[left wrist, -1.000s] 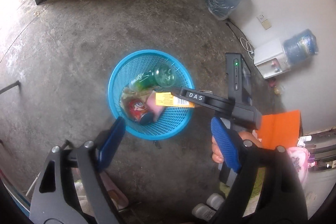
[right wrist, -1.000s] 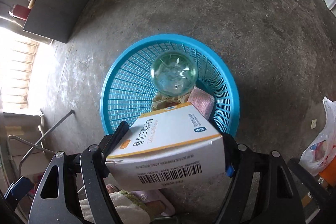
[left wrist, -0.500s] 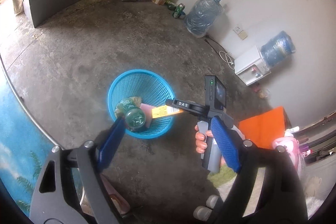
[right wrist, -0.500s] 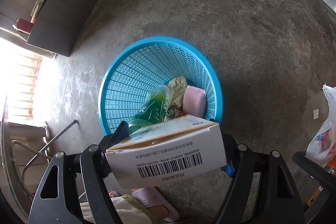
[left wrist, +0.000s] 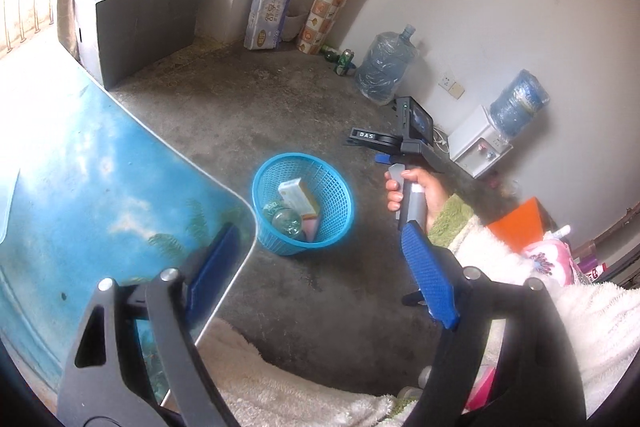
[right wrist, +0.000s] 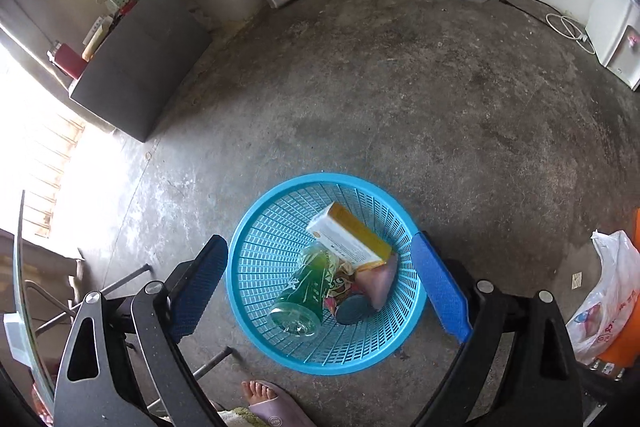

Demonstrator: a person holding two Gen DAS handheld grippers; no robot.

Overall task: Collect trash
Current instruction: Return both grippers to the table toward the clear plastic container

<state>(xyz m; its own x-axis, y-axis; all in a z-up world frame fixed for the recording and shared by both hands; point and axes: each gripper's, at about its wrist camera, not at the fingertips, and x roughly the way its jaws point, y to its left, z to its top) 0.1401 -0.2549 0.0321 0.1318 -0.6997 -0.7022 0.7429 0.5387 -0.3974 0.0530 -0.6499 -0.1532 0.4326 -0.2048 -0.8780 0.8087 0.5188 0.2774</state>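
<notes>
Your right gripper [right wrist: 320,283] has just been opening, nothing between its fingers; the box [right wrist: 350,241] lies in the blue basket [right wrist: 248,291] below, at 12 o'clock. Left gripper [left wrist: 320,279] gapes empty.

In your right wrist view the green bottle [right wrist: 306,293] and white carton [right wrist: 349,242] cover most of the crumpled wrappers under them in the blue basket [right wrist: 256,247]. The lower edge cuts off your slippered foot [right wrist: 269,403]. In the left wrist view the tabletop [left wrist: 100,187] runs off the left edge.
</notes>
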